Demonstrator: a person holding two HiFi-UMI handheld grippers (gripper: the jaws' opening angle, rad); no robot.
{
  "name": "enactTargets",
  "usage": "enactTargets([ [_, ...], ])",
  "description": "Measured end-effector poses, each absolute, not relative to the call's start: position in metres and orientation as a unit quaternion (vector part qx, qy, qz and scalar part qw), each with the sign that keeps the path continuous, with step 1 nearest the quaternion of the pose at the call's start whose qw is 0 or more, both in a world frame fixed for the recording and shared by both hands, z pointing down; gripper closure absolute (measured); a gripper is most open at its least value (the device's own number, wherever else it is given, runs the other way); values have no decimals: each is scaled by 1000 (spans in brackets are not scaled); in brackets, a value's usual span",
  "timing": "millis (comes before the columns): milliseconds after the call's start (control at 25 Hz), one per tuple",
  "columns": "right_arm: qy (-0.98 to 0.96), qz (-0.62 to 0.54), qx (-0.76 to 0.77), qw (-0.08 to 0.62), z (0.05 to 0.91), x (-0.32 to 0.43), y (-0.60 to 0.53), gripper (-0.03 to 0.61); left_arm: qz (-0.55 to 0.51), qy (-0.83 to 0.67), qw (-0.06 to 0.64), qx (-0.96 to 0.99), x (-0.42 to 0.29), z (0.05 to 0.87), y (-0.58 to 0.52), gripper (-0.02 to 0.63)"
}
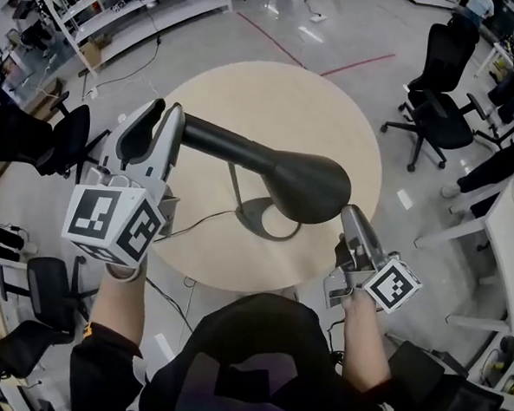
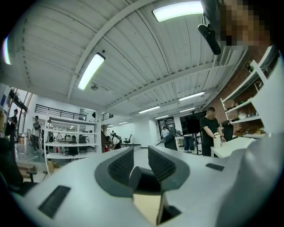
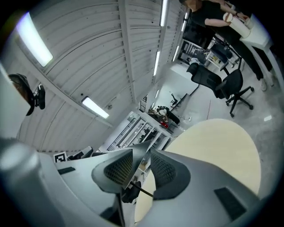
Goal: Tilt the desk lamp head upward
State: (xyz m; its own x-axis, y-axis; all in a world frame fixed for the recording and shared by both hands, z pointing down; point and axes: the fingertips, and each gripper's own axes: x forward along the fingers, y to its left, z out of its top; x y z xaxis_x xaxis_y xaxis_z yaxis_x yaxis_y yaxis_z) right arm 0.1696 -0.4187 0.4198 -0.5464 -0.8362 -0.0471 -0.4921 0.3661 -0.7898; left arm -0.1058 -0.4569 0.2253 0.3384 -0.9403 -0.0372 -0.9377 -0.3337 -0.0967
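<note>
Seemingly barely begun: on the round bench, the lamp head hangs over the near-right edge. The left tool clamps narrowly on the lamp arm, and the right tool pinches the head's rim. The upward tilt looks not yet done.

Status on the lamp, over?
Left gripper shut on arm. Right gripper shut on head rim. Lamp stands on table, nothing blocking.
</note>
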Motion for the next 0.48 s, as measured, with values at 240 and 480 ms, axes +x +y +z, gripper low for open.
enactTargets([
  [240, 781, -420, -396, 237, 423, 190, -426, 468, -43, 570, 31, -820, -76, 237, -479, 483],
  [480, 781, -442, -349, 269, 415, 164, -430, 469, -38, 563, 32, -825, -89, 241, -481, 485],
])
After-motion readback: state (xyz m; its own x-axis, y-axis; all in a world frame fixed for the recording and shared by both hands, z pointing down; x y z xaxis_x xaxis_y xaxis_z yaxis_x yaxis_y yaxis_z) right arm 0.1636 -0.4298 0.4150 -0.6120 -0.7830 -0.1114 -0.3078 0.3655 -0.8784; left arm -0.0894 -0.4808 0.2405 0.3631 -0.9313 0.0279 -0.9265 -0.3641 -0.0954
